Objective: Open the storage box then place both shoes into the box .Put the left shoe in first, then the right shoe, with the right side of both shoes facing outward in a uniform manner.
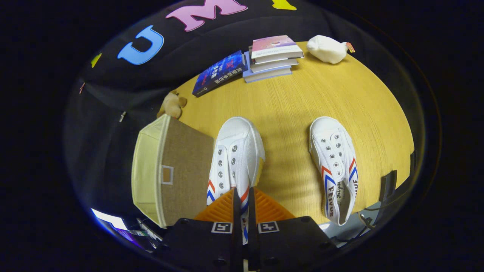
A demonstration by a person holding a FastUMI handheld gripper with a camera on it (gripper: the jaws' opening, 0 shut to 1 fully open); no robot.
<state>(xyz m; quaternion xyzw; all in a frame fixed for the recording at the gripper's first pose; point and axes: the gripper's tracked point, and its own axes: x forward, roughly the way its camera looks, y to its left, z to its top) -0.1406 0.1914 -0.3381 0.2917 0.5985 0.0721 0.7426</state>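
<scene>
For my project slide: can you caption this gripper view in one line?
Gripper shut on the left white canvas shoe beside the fabric storage box; right shoe waits on the wooden table.

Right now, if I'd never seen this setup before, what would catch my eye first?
Probably the white shoe pinched at its side wall by the gripper, whose jaws are closed on it, toe pointing away. Its twin, the second white shoe, lies on the wooden table to the right of the held one. A beige storage box sits just left of the held shoe, and a stack of books lies beyond.
</scene>
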